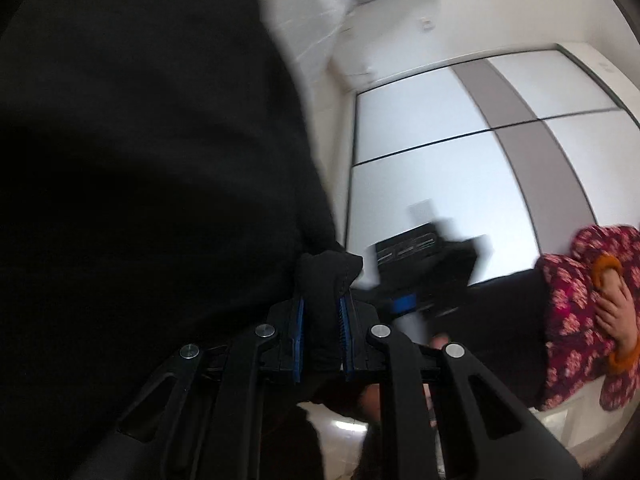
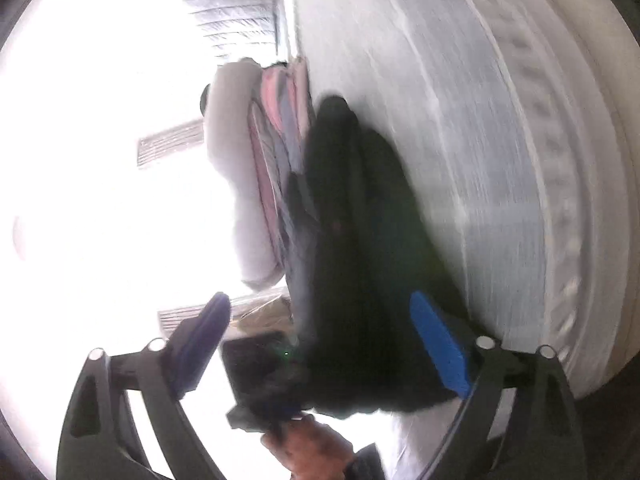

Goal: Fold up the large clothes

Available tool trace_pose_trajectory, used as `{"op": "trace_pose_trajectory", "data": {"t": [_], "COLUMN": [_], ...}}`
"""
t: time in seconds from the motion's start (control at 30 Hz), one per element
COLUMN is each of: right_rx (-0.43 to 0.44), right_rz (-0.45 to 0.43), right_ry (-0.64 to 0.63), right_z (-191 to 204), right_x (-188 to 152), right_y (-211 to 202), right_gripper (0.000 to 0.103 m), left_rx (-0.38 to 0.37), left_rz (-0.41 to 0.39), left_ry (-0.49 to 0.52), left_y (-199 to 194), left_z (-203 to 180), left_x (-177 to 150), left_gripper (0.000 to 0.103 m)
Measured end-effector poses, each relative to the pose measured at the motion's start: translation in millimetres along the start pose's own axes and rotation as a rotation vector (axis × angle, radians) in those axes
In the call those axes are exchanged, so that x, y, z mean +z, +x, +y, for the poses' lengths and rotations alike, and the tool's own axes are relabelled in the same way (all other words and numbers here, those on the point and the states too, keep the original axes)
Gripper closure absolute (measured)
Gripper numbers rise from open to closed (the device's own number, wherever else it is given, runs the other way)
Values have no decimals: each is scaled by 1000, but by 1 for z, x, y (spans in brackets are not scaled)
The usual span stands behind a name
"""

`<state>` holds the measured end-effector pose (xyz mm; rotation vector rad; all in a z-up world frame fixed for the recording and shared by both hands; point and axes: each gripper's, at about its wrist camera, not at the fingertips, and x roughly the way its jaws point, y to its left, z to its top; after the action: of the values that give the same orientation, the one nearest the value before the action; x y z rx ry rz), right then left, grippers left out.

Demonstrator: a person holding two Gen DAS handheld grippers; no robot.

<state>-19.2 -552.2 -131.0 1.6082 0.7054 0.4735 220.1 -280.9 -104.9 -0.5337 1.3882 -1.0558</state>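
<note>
black garment (image 1: 140, 168), matte and soft, pinched at a bunched fold in the left gripper (image 1: 322, 332) and hanging across the left half of the left wrist view.

its cloth swallows detail; no seams or sleeves can be made out there. the left gripper's two ribbed blue pads (image 1: 297, 340) are clamped on the fold. the right gripper (image 2: 320, 340) stands wide, its two smooth blue pads (image 2: 440, 344) apart with nothing pressed between them. beyond it a dark, blurred heap of the same cloth lies on a pale, streaked bed surface (image 2: 460, 120), beside one stack of folded pink, grey and white clothes (image 2: 260, 168). a hand (image 1: 616, 312) in a floral quilted sleeve (image 1: 568, 320) sits at the frame edge, partly cut off; glare washes out the left of the right wrist view.
</note>
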Motion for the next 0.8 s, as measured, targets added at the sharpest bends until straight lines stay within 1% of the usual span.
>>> {"op": "trace_pose_trajectory", "data": {"t": [0.07, 0.1, 0.13, 0.17, 0.23, 0.27, 0.3, 0.33, 0.37, 0.43, 0.47, 0.5, 0.53, 0.57, 0.6, 0.63, 0.67, 0.7, 0.73, 0.77, 0.8], "right_rx": [-32, -53, -91, -105, -112, -115, -118, -120, -135, -161, -189, -197, -181, -148, -118, -63, 10, 50, 70, 57, 29], "right_rz": [65, 79, 95, 118, 183, 201, 214, 221, 214, 178, 135, 94, 63, 74, 104, 166, 257, 321, 394, 432, 436], "right_ry": [-47, -62, -74, -77, -56, -44, -43, -46, -52, -88, -126, -159, -225, -296, -337, -371, -395, -402, -404, -410, -422], "right_z": [19, 27, 34, 38, 40, 41, 40, 41, 42, 48, 55, 59, 71, 84, 93, 101, 107, 110, 110, 107, 103], "right_x": [10, 18, 24, 27, 48, 68, 73, 76, 78, 83, 84, 83, 79, 71, 58, 39, 18, 4, -12, -24, -29], "right_y": [22, 27, 43, 63, 83, 80, 86, 94, 99, 94, 85, 76, 64, 55, 54, 60, 70, 78, 88, 94, 97], "right_gripper": [9, 9, 9, 9, 7, 6, 6, 6, 6, 6, 6, 6, 6, 6, 6, 6, 6, 6, 6, 6, 6], "left_rx": [20, 40, 52, 69, 132, 155, 197, 222, 258, 302, 315, 314, 302, 288, 283, 286, 303, 311, 319, 331, 345], "left_rz": [-9, -18, -23, -27, -42, -51, -68, -84, -111, -147, -169, -182, -200, -225, -246, -279, -320, -352, -387, -412, -435], "left_ry": [10, 32, 48, 64, 131, 157, 197, 220, 251, 311, 335, 341, 343, 339, 337, 334, 320, 302, 276, 254, 217], "left_y": [8, 11, 12, 14, 14, 14, 12, 10, 4, -5, -14, -19, -30, -44, -56, -71, -88, -100, -115, -126, -142], "left_z": [-1, -6, -10, -15, -30, -35, -45, -51, -62, -79, -89, -96, -101, -104, -104, -104, -102, -98, -93, -85, -71], "left_x": [2, 4, 4, 4, 0, -4, -10, -15, -24, -38, -47, -54, -61, -69, -74, -80, -85, -88, -90, -91, -86], "left_gripper": [90, 89, 89, 89, 88, 87, 87, 87, 86, 84, 82, 81, 81, 80, 79, 79, 78, 76, 75, 71, 67]}}
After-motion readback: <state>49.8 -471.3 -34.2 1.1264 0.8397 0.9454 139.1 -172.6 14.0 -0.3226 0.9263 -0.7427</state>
